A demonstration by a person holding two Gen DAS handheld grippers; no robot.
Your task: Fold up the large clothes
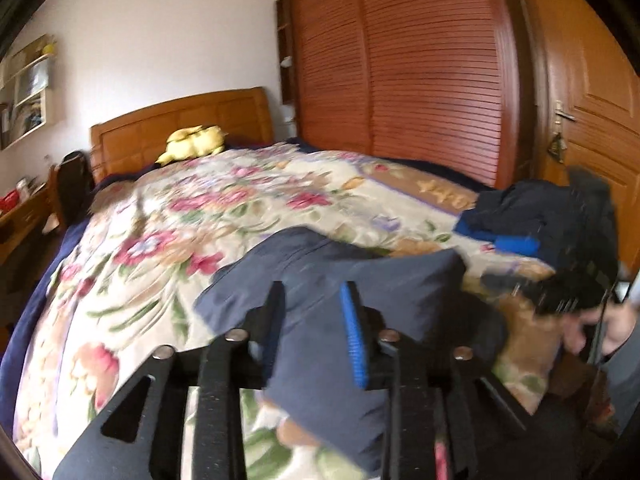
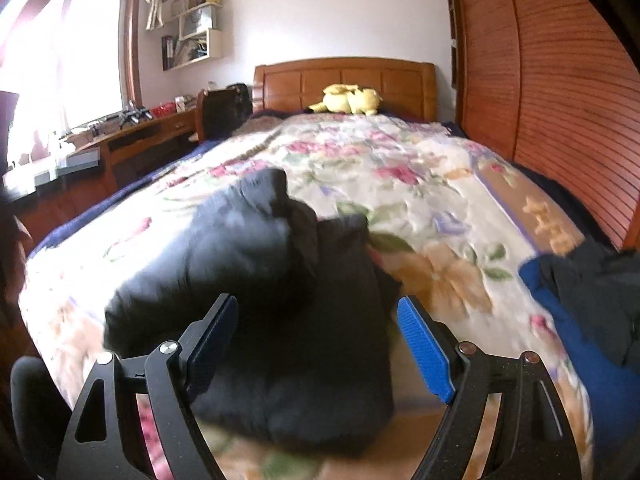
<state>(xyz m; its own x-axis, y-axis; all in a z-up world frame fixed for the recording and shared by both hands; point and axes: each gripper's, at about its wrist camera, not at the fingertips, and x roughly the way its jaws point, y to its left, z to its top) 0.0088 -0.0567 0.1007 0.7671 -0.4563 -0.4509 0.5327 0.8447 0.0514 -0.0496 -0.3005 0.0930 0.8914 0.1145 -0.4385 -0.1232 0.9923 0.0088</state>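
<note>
the dark navy garment (image 1: pixel 320 280) lay bunched on the floral bedspread (image 1: pixel 168 216), near the foot end of the bed, in a loosely folded heap. in the left wrist view the left tool (image 1: pixel 312 320) was low over it, its two fingers (image 1: pixel 354 332) a narrow gap apart with a fold of the navy cloth running up between them; the picture was blurred, and whether the pads actually pressed the cloth could not be told. the blue pad on one finger showed clearly against the fabric.

in the right wrist view the right tool (image 2: pixel 316 344) stood wide, its fingers (image 2: pixel 424 352) spread to either side of the same garment (image 2: pixel 256 300), which looked almost black there. the cloth sat between and ahead of the fingers, and the pads did not close on it.

a second pile of dark clothes with bright blue trim (image 2: pixel 580 312) lay apart from the garment at the bed's edge on the wardrobe side. a yellow plush toy (image 2: pixel 348 100) rested against the wooden headboard (image 2: pixel 344 76). the louvred wardrobe doors (image 1: pixel 400 72) ran along that side of the bed, and a desk (image 2: pixel 132 132) stood under the bright window (image 2: pixel 60 60) on the other. part of a hand (image 1: pixel 608 328) showed at the edge of the left wrist view, behind a dark blurred shape.
</note>
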